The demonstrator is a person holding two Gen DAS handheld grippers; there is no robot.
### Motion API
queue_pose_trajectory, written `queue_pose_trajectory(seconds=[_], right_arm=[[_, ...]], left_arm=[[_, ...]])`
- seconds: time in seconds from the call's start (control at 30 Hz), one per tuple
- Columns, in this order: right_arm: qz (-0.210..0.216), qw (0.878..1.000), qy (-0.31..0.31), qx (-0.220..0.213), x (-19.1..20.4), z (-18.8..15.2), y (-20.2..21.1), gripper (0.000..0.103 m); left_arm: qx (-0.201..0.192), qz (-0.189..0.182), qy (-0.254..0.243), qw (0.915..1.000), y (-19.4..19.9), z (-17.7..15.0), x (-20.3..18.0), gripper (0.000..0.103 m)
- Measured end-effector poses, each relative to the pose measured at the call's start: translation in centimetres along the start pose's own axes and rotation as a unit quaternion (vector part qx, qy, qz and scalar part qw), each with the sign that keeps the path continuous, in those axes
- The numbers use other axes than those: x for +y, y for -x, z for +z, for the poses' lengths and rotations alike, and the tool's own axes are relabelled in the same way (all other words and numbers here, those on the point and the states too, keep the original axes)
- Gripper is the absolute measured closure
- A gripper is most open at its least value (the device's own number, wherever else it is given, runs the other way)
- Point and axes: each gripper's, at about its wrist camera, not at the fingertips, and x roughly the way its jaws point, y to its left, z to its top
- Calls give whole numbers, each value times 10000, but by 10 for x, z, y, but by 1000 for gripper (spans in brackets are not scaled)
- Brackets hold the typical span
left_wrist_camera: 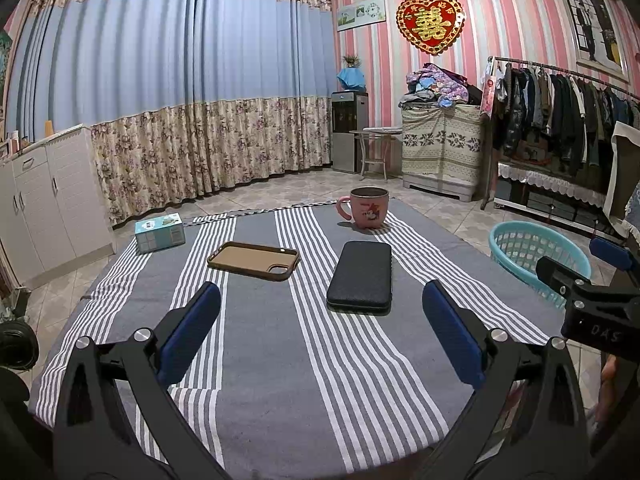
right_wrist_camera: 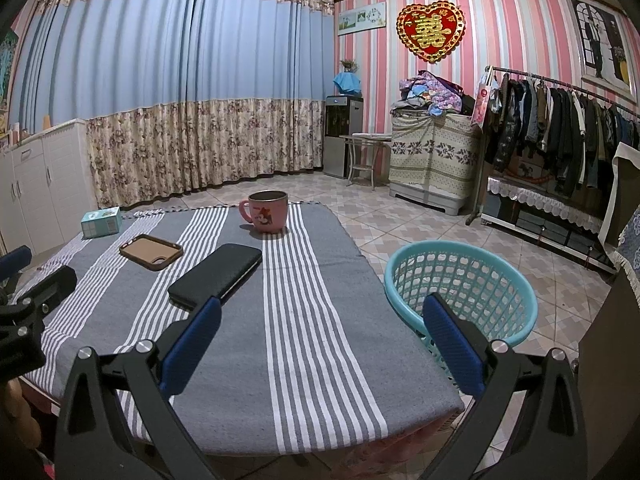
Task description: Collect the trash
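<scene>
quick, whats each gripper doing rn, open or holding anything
left gripper: open, holding nothing, above the table.
right gripper: open, holding nothing, near the basket.

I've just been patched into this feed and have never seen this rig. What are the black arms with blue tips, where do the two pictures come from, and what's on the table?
They are two handheld grippers, one in each of a person's hands, each carrying a fisheye camera looking along its jaws. One picture comes from the left gripper, the other from the right gripper. Both stand open and hold nothing. On the striped tablecloth lie a pink mug, a brown phone case, a black phone case and a small teal box. A teal basket sits beside the table.
</scene>
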Motion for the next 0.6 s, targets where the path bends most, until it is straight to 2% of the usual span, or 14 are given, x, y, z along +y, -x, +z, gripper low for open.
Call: queue_pose_trajectory(seconds=[0.6], right_arm=[[-1, 10000, 2, 1, 0, 1, 0, 4]], left_arm=[[1, 9, -2, 10000, -4, 0, 0, 5]])
